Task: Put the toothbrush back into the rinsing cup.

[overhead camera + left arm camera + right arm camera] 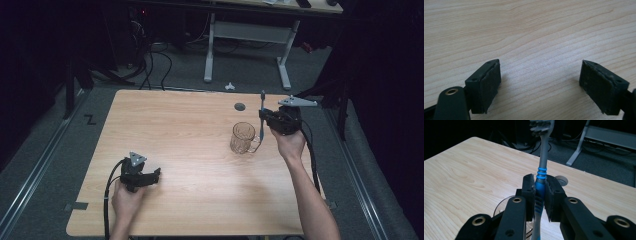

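Left gripper [156, 175]: your jaws gape wide, low over the counter [175, 130].
Right gripper [263, 121]: your raised jaws clamp the upright toothbrush [262, 117] beside the mug [243, 137].

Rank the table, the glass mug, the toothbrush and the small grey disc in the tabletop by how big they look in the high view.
1. Table
2. Mug and toothbrush: unsure; the toothbrush looks longer, the mug far wider.
3. Disc

Left gripper [540, 85] jaws spread wide, nothing between the worn black pads [489, 86], hovering low over bare light-wood table [529, 30], with a brass-ringed screw hole on the arm at bottom left.
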`<state>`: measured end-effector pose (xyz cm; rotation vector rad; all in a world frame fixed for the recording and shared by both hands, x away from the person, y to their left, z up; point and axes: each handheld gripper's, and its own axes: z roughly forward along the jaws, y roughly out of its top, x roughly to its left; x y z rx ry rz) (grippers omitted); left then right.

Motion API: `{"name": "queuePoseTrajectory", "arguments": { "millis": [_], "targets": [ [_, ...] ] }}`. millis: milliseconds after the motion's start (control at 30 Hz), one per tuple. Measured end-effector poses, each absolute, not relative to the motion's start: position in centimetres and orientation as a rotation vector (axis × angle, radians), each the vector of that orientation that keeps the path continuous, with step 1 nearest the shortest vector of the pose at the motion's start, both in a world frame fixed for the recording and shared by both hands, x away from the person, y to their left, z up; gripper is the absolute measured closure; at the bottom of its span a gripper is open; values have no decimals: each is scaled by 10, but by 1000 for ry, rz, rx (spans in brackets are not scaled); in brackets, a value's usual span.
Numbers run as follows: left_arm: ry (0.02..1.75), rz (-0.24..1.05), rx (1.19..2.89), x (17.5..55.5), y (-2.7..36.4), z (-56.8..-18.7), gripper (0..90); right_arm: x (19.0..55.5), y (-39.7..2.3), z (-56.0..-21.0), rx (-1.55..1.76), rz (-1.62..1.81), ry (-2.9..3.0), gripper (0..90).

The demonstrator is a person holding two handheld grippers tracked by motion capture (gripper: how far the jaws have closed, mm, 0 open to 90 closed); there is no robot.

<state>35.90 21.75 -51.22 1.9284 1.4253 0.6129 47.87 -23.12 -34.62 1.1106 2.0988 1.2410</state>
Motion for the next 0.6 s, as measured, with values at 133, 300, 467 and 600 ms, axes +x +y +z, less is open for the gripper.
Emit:
{"name": "queuePoseTrajectory", "arguments": {
  "millis": [133,300,467,600],
  "targets": [
    [1425,613,1929,359,218,-512,182,482,-227,-346,1101,1233,2102,795],
    [1423,612,1929,359,217,-512,181,485,-224,-350,1107,1229,2107,795],
    [1423,611,1927,359,217,-512,181,487,-222,-355,1115,1221,2114,795],
    [1423,612,1927,359,217,-512,181,488,-223,-358,1124,1215,2116,794]
  ]
}}
